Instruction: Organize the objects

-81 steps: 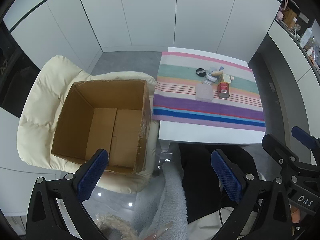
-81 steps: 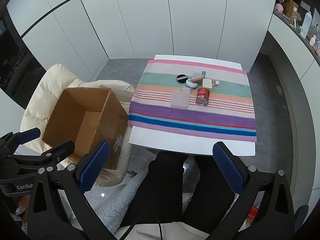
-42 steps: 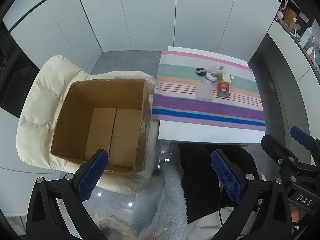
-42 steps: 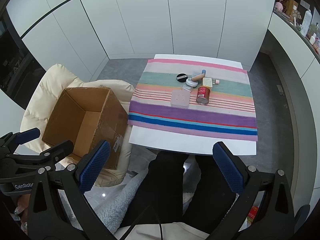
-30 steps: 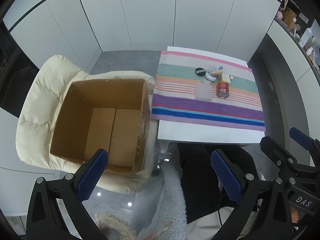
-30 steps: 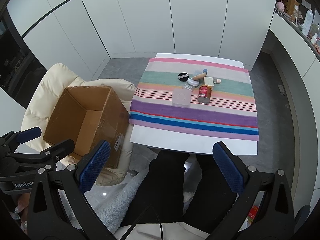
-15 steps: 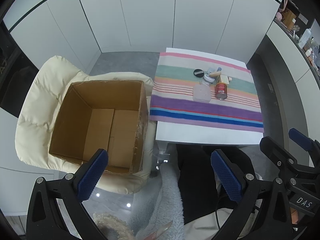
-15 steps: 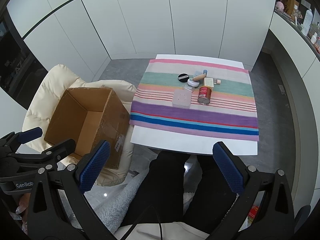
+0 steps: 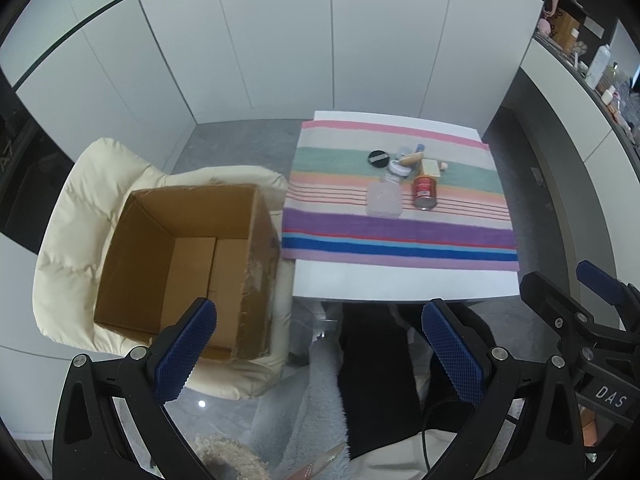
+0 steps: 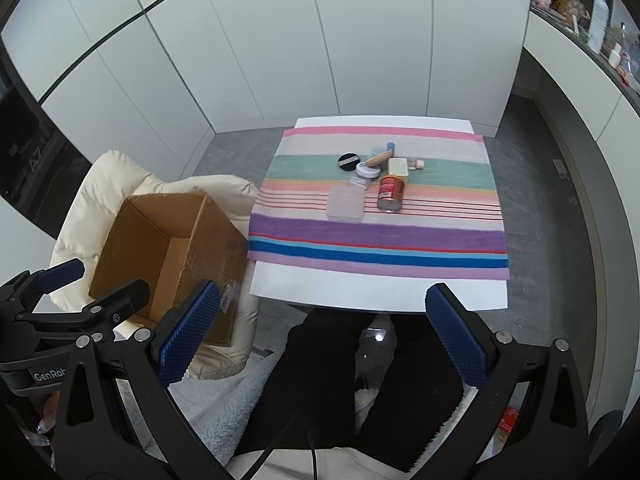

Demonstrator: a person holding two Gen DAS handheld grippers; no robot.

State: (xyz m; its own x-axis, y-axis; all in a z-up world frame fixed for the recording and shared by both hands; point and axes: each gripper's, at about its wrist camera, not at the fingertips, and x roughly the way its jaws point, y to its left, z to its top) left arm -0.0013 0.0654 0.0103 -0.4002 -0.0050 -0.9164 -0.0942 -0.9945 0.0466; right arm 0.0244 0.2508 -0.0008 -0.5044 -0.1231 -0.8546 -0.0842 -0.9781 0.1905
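A cluster of small items lies on a striped cloth (image 9: 400, 232) (image 10: 376, 240) on a white table: a red can (image 9: 424, 193) (image 10: 390, 193) on its side, a translucent square box (image 9: 384, 201) (image 10: 345, 204), a black round compact (image 9: 378, 158) (image 10: 348, 161), a white jar (image 10: 367, 170), a tan tube (image 10: 380, 157) and a cream box (image 9: 430, 168) (image 10: 398, 167). An open, empty cardboard box (image 9: 188, 252) (image 10: 168, 240) sits on a cream chair to the left. My left gripper (image 9: 318, 354) and right gripper (image 10: 322, 332) both hang open, empty, high above and well short of the table.
The cream padded chair (image 9: 76, 216) (image 10: 104, 184) holds the cardboard box. A seated person's dark-trousered legs (image 10: 352, 364) and a fluffy grey robe (image 9: 316, 412) fill the foreground under the grippers. White cabinet doors stand behind the table; a cluttered counter (image 10: 592, 40) runs along the right.
Both views have drifted only slightly; the table and box sit a touch further left in the left wrist view. Both grippers stay open and nothing on the table moved.
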